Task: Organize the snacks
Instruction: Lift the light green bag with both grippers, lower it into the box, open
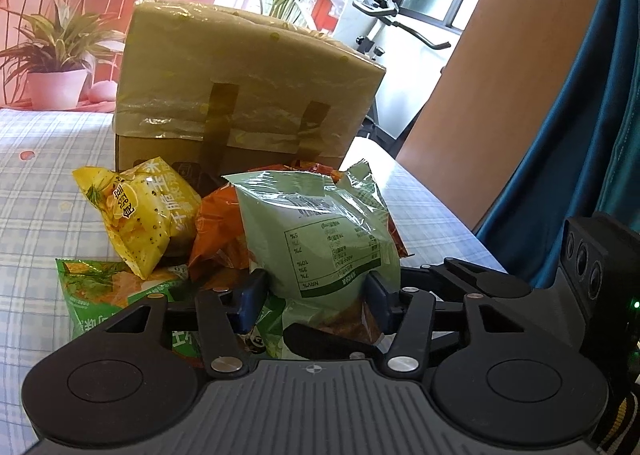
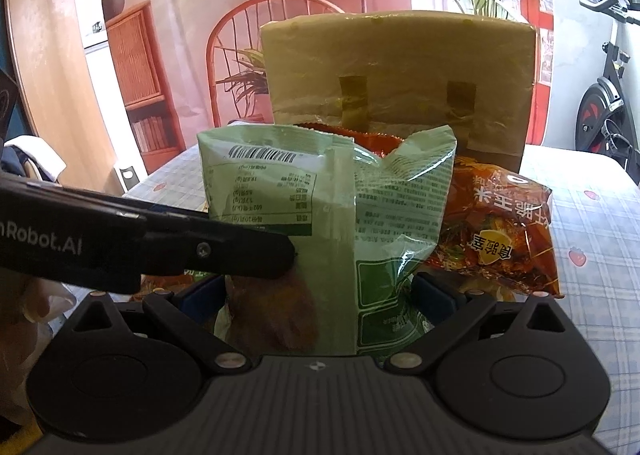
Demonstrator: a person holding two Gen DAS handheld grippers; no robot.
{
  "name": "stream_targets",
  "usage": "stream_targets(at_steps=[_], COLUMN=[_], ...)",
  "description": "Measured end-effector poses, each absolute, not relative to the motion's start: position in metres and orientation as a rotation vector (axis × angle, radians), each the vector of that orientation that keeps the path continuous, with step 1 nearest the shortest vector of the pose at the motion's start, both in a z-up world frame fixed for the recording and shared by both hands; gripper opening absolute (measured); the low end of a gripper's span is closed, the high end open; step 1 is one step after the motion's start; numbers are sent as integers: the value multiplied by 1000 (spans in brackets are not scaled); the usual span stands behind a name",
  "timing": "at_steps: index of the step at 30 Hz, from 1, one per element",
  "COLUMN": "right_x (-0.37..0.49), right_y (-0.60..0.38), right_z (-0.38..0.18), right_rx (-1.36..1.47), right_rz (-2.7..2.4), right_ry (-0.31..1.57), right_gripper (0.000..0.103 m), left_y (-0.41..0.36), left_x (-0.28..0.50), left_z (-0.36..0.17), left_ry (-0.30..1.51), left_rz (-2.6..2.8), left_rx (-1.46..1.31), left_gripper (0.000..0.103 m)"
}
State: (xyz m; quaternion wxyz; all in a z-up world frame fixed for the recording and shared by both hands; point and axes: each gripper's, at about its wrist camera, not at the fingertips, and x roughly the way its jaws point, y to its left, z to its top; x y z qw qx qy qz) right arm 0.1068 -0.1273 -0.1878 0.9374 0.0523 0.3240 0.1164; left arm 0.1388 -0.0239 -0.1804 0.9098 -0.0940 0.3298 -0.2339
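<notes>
A pale green snack bag [image 1: 320, 231] stands between the pads of my left gripper [image 1: 316, 295], back panel facing me. The same bag [image 2: 320, 215] sits between the pads of my right gripper [image 2: 320, 303]; the left gripper's finger [image 2: 224, 251] touches it from the left. A yellow bag [image 1: 140, 211], an orange bag [image 1: 220, 231] and a bright green bag [image 1: 108, 291] lie around it. An orange-red bag [image 2: 496, 231] lies behind on the right. A cardboard box [image 1: 248, 79] stands behind the pile.
The checked tablecloth [image 1: 36, 207] covers the table. Behind stand an orange chair [image 2: 256, 27], a potted plant [image 1: 56, 55], and an exercise bike [image 2: 604, 95]. A blue curtain [image 1: 580, 135] hangs at the right in the left wrist view.
</notes>
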Motion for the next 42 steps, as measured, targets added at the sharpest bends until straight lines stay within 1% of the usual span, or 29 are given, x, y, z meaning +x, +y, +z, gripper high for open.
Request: stream_targets(at_steps=[3,6,7,14,17,23,29,36,42], right_x=[104,102,101,97,97,108,125,156,186], right_y=[-128,-129,-129,-130,-132,-141,-154,-165,-171], right_z=[-185,-182,-181,-169,-158,-125,-82,-34,-8], right_rx=[105,115,119,121,126,188,177,163,147], right_rz=[246,248,250,246,246,244,246,252,267], right_ry=[651,646,644,624,605,576,502,466,455], right_gripper=[89,83,83,82,82,82,82,82,82], left_y=[-23,-23,-23,-23,-22,-25,-28,-32,-35], left_x=[137,135,134,129,130,143,162,183,203], left_z=[-179,-177,-176,-167,-155,-120,-77,-32,-11], left_ry=[670,657,650,603,581,518,449,410,394], left_rz=[-481,-485,-488,-516,-540,-569,-597,-592,-582], left_rx=[-183,-174,-171,-143,-133,-110,-127,-140,-105], left_gripper=[55,55,55,55,55,55,55,55,54])
